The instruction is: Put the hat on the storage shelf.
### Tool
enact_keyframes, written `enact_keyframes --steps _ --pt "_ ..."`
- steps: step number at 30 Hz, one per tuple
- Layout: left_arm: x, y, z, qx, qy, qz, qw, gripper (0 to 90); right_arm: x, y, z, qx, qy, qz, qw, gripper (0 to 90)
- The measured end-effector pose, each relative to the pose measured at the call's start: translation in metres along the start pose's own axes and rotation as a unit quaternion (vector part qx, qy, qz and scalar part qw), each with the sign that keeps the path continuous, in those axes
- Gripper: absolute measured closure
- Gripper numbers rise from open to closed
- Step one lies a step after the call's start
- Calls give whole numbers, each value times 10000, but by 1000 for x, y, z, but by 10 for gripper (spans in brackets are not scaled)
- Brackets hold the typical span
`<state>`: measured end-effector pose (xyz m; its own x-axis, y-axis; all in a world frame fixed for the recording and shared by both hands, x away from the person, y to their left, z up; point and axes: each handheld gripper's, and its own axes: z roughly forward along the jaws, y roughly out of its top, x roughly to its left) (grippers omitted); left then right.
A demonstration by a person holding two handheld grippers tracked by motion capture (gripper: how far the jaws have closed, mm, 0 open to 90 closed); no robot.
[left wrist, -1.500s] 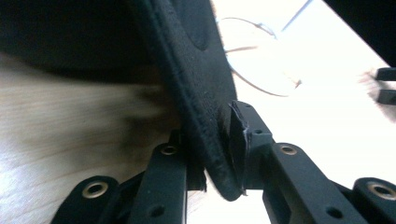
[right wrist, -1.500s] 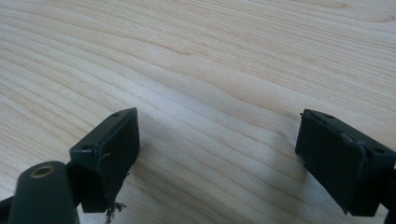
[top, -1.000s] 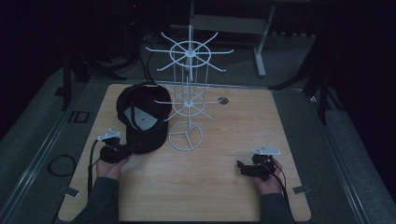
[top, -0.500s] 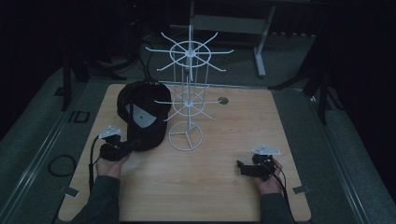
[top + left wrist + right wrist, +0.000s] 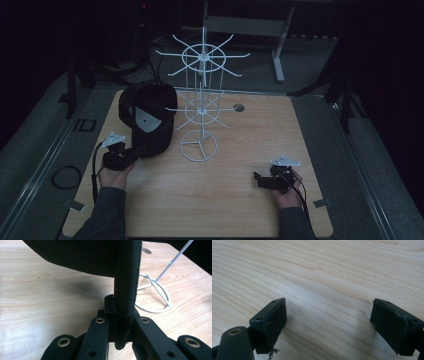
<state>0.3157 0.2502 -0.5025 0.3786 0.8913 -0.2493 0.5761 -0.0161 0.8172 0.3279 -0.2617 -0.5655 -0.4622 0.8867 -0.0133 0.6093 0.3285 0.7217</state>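
Note:
A black cap (image 5: 147,120) hangs tilted above the left side of the wooden table (image 5: 235,210), with my left gripper (image 5: 131,152) shut on its lower edge. In the left gripper view the cap's stitched rim (image 5: 126,290) stands upright, pinched between the two jaws of the left gripper (image 5: 122,315). A white wire display rack (image 5: 201,100) with hooked arms stands just right of the cap, and its ring base (image 5: 160,297) lies on the table. My right gripper (image 5: 260,179) rests low near the front right with its jaws wide open, and the right gripper (image 5: 329,317) has only bare wood (image 5: 324,270) between them.
A small round hole (image 5: 238,107) sits in the tabletop behind the rack. Dark floor and a coiled cable (image 5: 65,176) lie left of the table. A metal frame leg (image 5: 278,50) stands beyond the far edge.
The cap and my left gripper have shifted slightly upward and away from me. The right gripper has stayed where it was.

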Motion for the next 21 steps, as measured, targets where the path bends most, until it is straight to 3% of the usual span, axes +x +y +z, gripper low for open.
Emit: enact_keyframes --steps 7,21 --pt "-4 5 -6 -103 135 56 9998 866 0 0 0 -1 1 3 10000 134" --pt "-8 10 -13 -229 208 86 9995 865 0 0 0 -2 0 7 10000 134"
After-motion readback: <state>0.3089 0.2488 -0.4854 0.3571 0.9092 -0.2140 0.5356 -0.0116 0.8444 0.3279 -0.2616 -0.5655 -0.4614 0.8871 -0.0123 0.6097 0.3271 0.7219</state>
